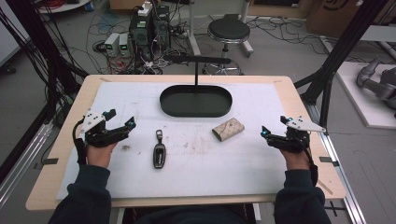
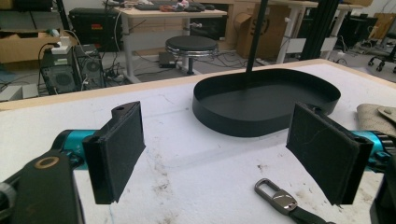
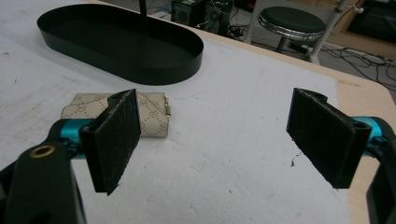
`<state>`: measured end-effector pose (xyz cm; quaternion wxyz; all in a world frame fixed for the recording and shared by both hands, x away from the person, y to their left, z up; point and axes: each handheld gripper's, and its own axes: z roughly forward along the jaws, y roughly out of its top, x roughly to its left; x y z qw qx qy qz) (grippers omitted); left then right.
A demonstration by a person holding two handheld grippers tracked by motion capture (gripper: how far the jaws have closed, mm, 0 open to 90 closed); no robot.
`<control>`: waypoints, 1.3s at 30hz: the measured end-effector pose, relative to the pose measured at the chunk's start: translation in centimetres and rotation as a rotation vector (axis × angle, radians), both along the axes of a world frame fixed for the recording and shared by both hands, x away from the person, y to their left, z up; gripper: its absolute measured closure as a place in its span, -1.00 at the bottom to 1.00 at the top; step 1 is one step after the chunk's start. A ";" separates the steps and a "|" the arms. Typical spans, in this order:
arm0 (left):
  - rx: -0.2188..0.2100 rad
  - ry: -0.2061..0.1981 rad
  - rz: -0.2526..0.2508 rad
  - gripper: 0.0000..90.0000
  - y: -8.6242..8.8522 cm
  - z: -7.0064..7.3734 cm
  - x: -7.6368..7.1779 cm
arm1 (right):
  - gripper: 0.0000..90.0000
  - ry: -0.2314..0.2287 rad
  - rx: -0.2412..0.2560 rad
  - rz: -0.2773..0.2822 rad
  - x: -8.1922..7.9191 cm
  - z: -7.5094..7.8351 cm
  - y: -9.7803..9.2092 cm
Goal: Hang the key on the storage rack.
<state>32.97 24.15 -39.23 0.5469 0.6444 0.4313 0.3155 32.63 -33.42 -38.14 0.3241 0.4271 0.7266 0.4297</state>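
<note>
A black oval tray [image 1: 196,109] with an upright post and crossbar stands at the back middle of the white mat; its wall also appears in the left gripper view [image 2: 243,122] and the right gripper view [image 3: 154,70]. A black car key with a metal clasp [image 1: 159,151] lies in front of it, left of centre; its clasp [image 2: 276,199] shows near my left jaws. A beige patterned wallet [image 1: 228,129] lies right of centre, partly behind my right gripper's left jaw [image 3: 149,112]. My left gripper [image 1: 122,120] is open at the left of the mat. My right gripper [image 1: 274,128] is open at the right.
The white mat [image 1: 196,177] covers a wooden table [image 1: 42,186]. A black stool [image 1: 228,30], computer towers [image 1: 149,28] and cables sit on the floor behind. Black frame posts [image 1: 336,51] stand at the table's right.
</note>
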 end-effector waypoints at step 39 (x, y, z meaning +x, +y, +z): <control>0.136 0.353 -0.141 -0.50 -8.7 -3.9 -0.4 | -0.60 0.015 -0.027 0.025 0.2 -0.4 0.8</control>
